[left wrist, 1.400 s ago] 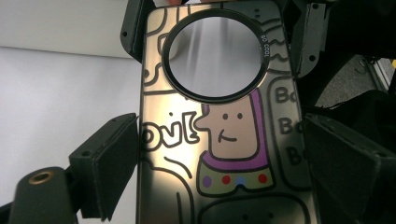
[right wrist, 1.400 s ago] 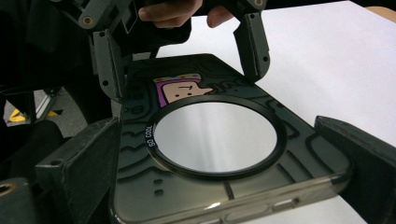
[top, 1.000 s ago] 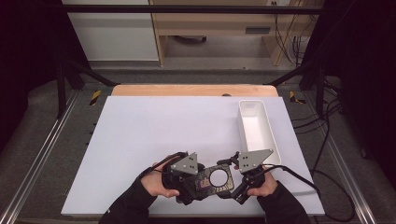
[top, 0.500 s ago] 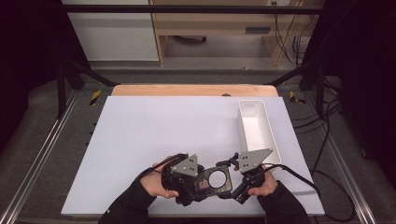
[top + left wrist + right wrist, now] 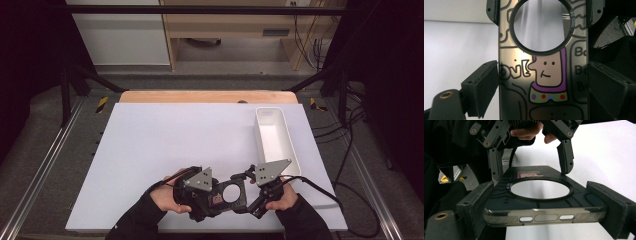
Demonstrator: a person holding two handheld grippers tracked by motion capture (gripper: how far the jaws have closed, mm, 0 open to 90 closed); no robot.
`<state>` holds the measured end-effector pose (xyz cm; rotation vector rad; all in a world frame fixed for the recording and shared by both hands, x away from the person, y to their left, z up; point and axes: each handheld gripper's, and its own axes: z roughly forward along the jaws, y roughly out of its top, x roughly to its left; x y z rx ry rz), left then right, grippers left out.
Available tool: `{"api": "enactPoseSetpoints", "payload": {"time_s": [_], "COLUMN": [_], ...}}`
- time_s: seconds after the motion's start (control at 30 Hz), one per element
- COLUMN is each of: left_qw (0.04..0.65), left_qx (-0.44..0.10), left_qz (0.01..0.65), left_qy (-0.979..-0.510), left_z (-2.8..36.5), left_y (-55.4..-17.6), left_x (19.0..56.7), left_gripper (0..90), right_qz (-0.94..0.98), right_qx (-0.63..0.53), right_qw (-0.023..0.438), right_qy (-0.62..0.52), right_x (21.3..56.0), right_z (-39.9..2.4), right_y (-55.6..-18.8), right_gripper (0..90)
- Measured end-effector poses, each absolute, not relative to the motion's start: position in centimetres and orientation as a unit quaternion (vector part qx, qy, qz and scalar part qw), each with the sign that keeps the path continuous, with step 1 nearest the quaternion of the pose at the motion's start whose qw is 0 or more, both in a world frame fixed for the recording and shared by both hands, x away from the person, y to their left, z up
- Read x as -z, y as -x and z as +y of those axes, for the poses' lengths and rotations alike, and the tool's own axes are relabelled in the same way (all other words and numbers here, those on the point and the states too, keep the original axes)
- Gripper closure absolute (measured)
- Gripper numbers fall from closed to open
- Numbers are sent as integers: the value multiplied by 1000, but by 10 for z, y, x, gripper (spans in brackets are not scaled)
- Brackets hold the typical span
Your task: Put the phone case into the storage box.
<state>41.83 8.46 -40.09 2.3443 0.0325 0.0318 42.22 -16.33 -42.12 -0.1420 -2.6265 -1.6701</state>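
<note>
While both sets of jaws clamp the phone case (image 5: 227, 194), left gripper (image 5: 212, 197), right gripper (image 5: 250, 192), white tray (image 5: 276, 137) nearby

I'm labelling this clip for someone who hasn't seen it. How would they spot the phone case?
Start at the white table, near edge, between the person's two hands. The phone case is held there by the left gripper and right gripper. It is dark and glossy, with a big round ring and a cartoon face, unlike the plain white tray.
</note>
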Motion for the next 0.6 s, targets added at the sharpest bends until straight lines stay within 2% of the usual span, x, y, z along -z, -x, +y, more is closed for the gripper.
{"api": "enactPoseSetpoints", "payload": {"time_s": [0.37,0.47,0.6], "left_qw": [389,396,409], "left_qx": [-22,-23,-29], "left_qz": [15,17,23], "left_qy": [-921,-918,-912], "left_z": [85,86,89], "left_y": [-418,-418,-418], "left_x": [402,401,398], "left_gripper": [116,157,123], "right_qz": [-843,-845,-844], "right_qx": [535,532,533], "right_qw": [10,5,6], "right_qy": [48,53,55], "right_x": [421,420,420], "right_z": [-164,-164,-164], "right_y": [-422,-422,-422], "right_gripper": [121,124,124]}}
